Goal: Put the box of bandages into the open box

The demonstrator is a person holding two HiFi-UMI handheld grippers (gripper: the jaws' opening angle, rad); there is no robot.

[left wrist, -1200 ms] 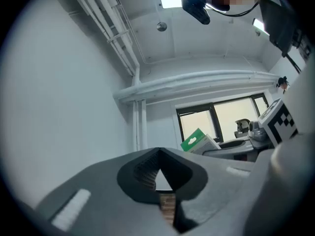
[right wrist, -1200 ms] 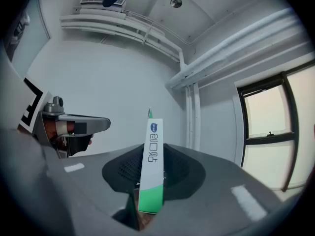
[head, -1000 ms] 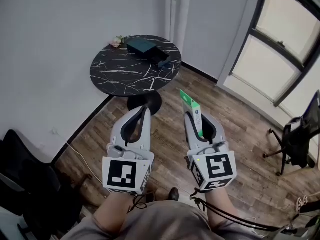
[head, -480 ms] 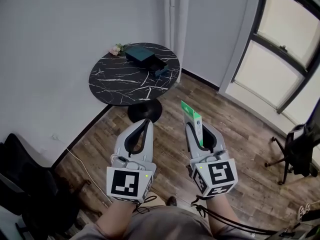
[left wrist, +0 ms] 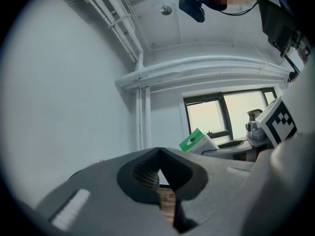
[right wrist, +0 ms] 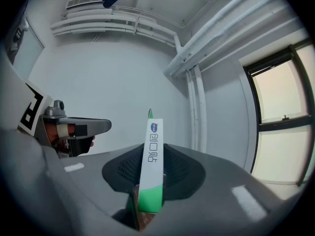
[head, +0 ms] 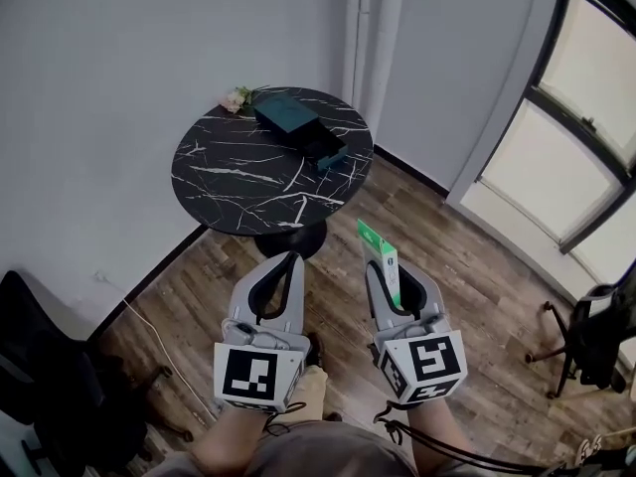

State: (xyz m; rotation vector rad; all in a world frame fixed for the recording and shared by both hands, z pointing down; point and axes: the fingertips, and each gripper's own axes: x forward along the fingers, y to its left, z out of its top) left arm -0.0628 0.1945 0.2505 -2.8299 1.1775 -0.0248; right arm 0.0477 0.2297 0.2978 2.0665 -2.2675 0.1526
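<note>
My right gripper [head: 383, 271] is shut on the green and white box of bandages [head: 380, 249], which sticks up and forward from the jaws; the right gripper view shows the box of bandages [right wrist: 151, 166] edge-on between the pads. The left gripper [head: 288, 262] is shut and holds nothing, its jaws [left wrist: 158, 181] meeting at the tips. Both are held over the wooden floor, short of the round black marble table [head: 238, 182]. On the table's far side lies the dark teal open box [head: 298, 127], with its tray slid out toward the right.
A small bunch of pale flowers [head: 236, 98] lies at the table's far left edge. White pipes [head: 373, 28] run up the wall corner behind. Windows [head: 576, 137] fill the right wall. An office chair [head: 596, 326] stands at right, a dark chair [head: 40, 376] at left.
The person has stepped closer to the table; it now sits larger and nearer in the head view. Both grippers keep their pose, the right one holding the bandage box throughout.
</note>
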